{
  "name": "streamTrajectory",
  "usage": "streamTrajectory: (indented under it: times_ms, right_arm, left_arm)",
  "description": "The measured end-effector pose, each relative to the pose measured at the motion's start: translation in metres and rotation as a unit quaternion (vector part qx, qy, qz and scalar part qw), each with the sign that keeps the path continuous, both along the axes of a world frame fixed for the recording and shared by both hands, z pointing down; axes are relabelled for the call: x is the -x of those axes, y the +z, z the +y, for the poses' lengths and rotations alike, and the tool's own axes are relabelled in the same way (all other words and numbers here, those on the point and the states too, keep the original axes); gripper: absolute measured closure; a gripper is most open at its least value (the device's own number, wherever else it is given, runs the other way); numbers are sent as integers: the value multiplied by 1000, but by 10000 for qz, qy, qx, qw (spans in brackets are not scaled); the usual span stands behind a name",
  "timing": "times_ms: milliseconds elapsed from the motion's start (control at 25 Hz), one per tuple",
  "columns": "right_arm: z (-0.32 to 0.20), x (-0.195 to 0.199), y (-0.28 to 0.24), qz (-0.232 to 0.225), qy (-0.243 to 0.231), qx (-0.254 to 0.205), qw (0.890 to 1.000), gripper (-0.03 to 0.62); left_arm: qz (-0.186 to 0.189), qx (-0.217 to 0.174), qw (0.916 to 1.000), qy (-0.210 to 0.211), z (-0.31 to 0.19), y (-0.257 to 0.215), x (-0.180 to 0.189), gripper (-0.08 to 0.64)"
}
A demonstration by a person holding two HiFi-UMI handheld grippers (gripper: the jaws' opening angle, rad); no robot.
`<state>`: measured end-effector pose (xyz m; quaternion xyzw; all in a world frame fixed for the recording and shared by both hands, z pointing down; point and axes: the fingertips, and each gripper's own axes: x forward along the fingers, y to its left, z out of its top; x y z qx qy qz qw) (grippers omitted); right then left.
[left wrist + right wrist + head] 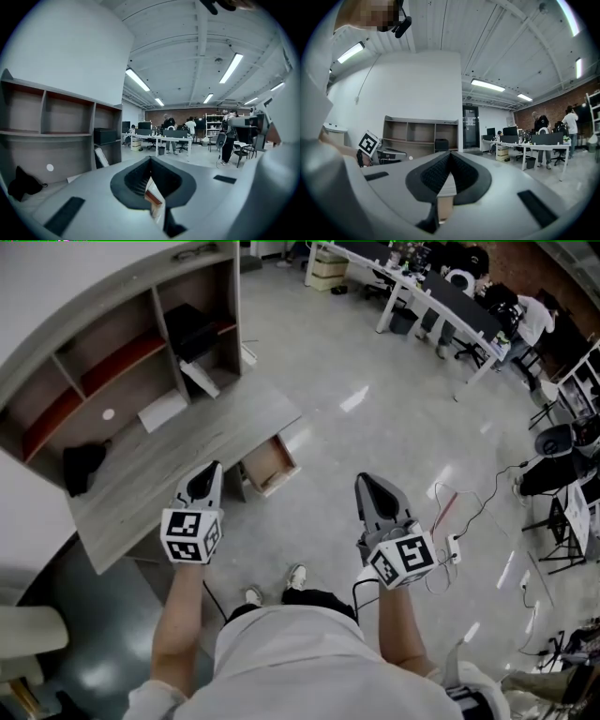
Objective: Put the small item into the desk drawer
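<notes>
A small white round item [108,413] lies on the grey desk [225,432] under the shelf unit [103,343]; it also shows in the left gripper view [49,167]. The desk drawer [269,462] stands pulled out at the desk's right end, its wooden inside bare. My left gripper [208,476] [151,160] hovers above the desk's near edge, just left of the drawer, shut and holding nothing. To the right, my right gripper [367,486] [450,155] hangs over the floor, its jaws meeting at the tip, empty. The right gripper view shows the left gripper's marker cube [369,143].
A black cloth-like thing [82,465] and a white sheet [162,411] lie on the desk, and a black box [192,329] sits in the shelf unit. A power strip with cables [450,545] lies on the floor at right. Office tables with people [441,296] stand far behind.
</notes>
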<state>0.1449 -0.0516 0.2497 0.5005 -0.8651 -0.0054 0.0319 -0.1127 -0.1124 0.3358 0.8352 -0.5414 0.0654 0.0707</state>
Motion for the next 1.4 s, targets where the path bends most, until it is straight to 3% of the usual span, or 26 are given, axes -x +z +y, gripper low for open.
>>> streamTrajectory:
  times_ms: [360,560,720,1160,1400]
  right_arm:
    - [-34,-20,-11,-131,63,-175,9997,570]
    - [-50,-23,-11,-205,-15,-140,9997,570]
    - [-61,-33,-15,-247,56,-167,9995,569]
    - [-57,-72,-24,-146,512,-217,9983,569]
    - [-44,-73,-18,-179,690,-68,9974,569]
  left_arm:
    - [2,-825,9955,-457,5,-73,29,541]
    - [289,-1076,9914,-681,11,-104,48,541]
    - [311,-1280,9878,-835,20,-127,62,541]
    - [102,-1600,9787,-1279,55,-155,95,541]
    - [376,-1448,9769,-1527,85,-130,104,541]
